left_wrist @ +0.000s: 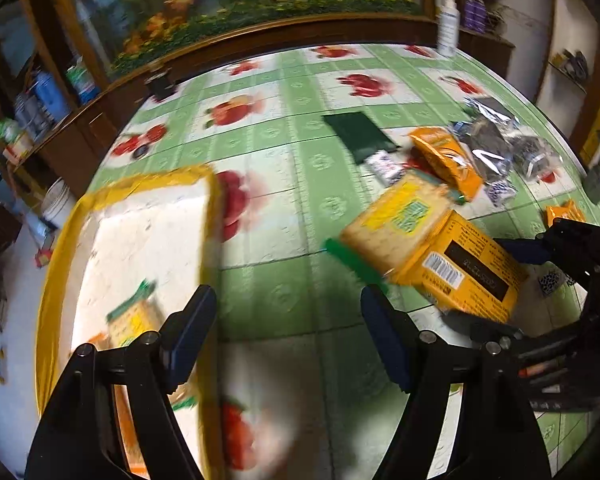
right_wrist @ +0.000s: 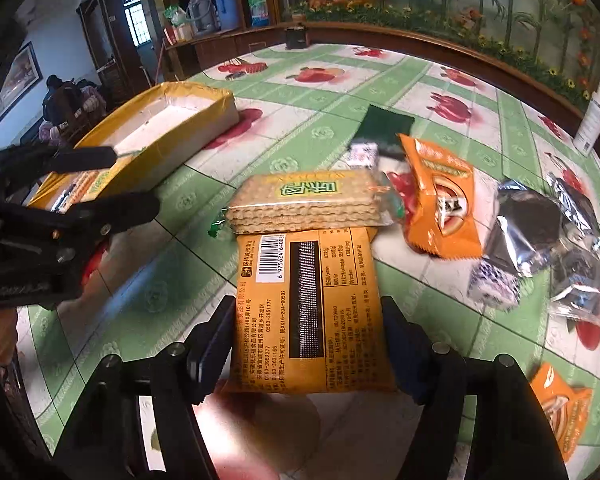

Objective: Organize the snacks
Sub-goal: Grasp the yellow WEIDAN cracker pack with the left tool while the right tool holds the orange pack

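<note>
My right gripper (right_wrist: 308,340) is shut on an orange snack packet (right_wrist: 308,312), barcode side up, held just above the table; it also shows in the left wrist view (left_wrist: 468,268). A clear cracker pack (right_wrist: 304,200) lies just beyond the packet, touching it. My left gripper (left_wrist: 288,340) is open and empty above the tablecloth, beside the yellow-rimmed white box (left_wrist: 140,240). That box (right_wrist: 160,128) holds a cracker pack (left_wrist: 134,316) and an orange packet. More snacks lie right: an orange packet (right_wrist: 440,200), silver-wrapped dark snacks (right_wrist: 532,224), a dark green packet (right_wrist: 384,122).
A green fruit-print tablecloth (right_wrist: 340,92) covers the round table. A white bottle (right_wrist: 592,116) stands at the far right edge, a small dark object (right_wrist: 296,36) at the far edge. Another orange packet (right_wrist: 560,412) lies near right. Shelves and a painted panel stand behind.
</note>
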A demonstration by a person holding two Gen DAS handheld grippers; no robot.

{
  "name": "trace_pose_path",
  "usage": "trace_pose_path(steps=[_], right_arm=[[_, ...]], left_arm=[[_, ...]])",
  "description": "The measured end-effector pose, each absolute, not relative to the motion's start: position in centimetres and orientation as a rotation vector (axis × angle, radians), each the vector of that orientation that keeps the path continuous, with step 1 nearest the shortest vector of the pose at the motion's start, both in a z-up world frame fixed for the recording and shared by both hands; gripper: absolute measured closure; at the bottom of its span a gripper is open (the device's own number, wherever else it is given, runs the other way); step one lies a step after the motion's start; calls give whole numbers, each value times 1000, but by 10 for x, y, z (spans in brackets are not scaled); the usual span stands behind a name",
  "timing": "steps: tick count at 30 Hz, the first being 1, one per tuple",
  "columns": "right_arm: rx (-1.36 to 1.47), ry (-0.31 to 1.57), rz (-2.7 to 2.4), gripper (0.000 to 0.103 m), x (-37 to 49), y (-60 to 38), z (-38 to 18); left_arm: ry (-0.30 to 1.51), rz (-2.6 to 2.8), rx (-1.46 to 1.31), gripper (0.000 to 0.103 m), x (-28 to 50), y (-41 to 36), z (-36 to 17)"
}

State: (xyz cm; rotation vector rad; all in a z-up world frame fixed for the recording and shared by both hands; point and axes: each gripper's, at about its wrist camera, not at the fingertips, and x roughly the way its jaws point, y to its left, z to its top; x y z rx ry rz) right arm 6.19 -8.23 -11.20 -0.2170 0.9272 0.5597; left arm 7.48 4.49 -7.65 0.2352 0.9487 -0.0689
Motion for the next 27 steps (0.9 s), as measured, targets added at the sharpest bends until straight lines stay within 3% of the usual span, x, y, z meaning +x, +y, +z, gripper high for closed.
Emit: trace_pose_path(steps=[14, 16, 19, 27], right_arm=[[6, 920, 457, 32, 24, -182, -94], [19, 915, 460, 32, 21, -184, -92], [30, 907, 464, 32, 20, -181, -89], [55, 902, 491, 32, 13, -170, -90]], left_arm=[[976, -188, 386, 28, 129, -31, -106], [979, -201, 351, 41, 127, -29, -106], [971, -179, 348, 51, 119, -24, -105], [967, -164, 205, 55, 76, 2, -102]])
